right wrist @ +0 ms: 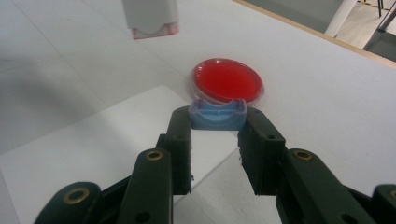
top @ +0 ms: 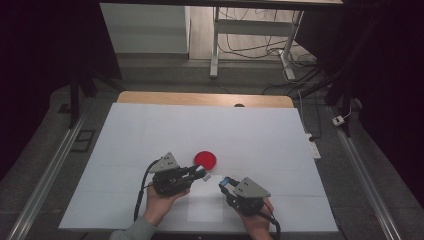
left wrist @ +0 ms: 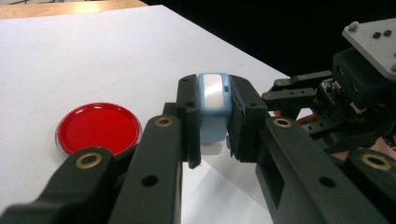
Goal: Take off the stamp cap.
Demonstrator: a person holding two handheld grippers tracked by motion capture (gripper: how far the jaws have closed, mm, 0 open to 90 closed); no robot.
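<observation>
**A:** Where is the piece sitting in your left gripper (left wrist: 212,140)?

**B:** Right at the tips. Your jaws are clamped on the sides of a light-blue block with a white panel (left wrist: 214,105); its pale lower end hangs just under the pads, above the white table (left wrist: 70,56). From the high view the same left gripper (top: 202,173) points toward your right one, with the block's white end sticking out.

**A:** And my right gripper (right wrist: 217,122)?

**B:** Closed on a small light-blue cap (right wrist: 217,114), pinched between the very ends of the two jaws. It has a shallow hollow with a raised rim facing the camera. In the high view the right gripper (top: 226,183) carries it as a blue speck, near the left one's tips but not touching them.

**A:** What does one camera give you that the others miss?

**B:** Your right gripper view shows the block's white, pink-edged end hanging at the top of the frame, apart from the cap. Your left gripper view shows your right gripper off to the side. The high view shows your hands, and a lighter sheet (top: 205,207) on the table between them.

**A:** And the red thing?

**B:** A round, flat red dish (top: 205,159) with a clear rim, glossy, lying on the matte table just beyond both grippers.
</observation>
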